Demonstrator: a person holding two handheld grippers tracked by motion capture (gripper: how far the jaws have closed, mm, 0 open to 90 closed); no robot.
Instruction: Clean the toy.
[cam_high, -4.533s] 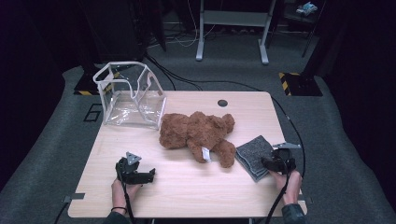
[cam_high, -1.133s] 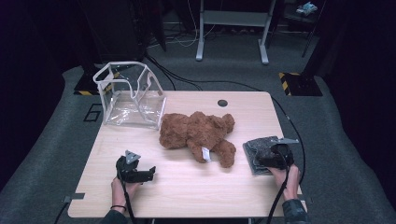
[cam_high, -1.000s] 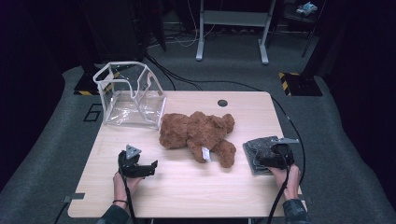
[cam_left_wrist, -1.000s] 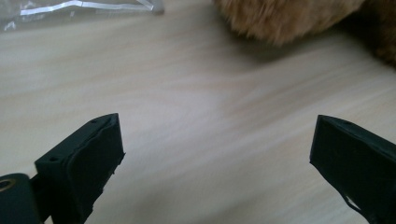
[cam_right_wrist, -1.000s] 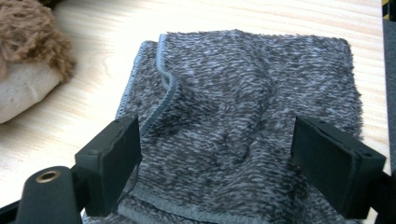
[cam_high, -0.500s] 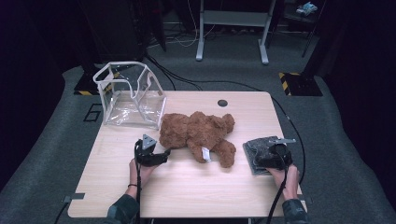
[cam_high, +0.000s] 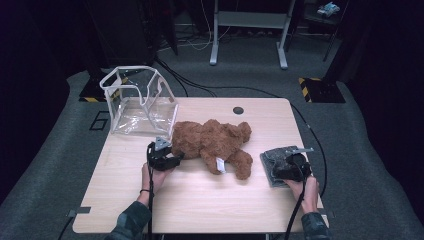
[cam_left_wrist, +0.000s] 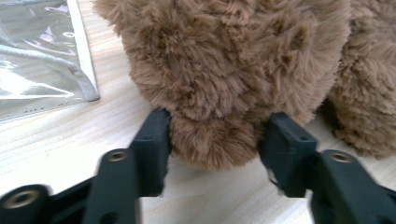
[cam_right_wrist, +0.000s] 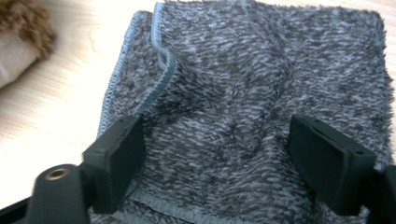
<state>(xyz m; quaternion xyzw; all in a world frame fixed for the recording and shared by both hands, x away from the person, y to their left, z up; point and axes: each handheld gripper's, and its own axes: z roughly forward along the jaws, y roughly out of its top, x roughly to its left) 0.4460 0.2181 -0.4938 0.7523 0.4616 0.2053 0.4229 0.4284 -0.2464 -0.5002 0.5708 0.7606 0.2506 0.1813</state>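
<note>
Left of the bear (cam_high: 212, 145), the left gripper (cam_left_wrist: 215, 140) has just been closing on its paw, while the right gripper (cam_right_wrist: 217, 158), to its right, stands open over the towel (cam_right_wrist: 261, 93).

High view: fixed above the near edge of the table (cam_high: 150, 210), facing forward and down; takes in all four edges and the floor beyond.

Left gripper view: rides low over the tabletop, very close, looking along its jaws into the brown teddy bear (cam_left_wrist: 224, 70); clear bag (cam_left_wrist: 37, 60) at its left. Both show in the high view.

Right gripper view: close, angled down on the grey towel (cam_right_wrist: 261, 107) near the table's right edge; shares it with the high view.
</note>
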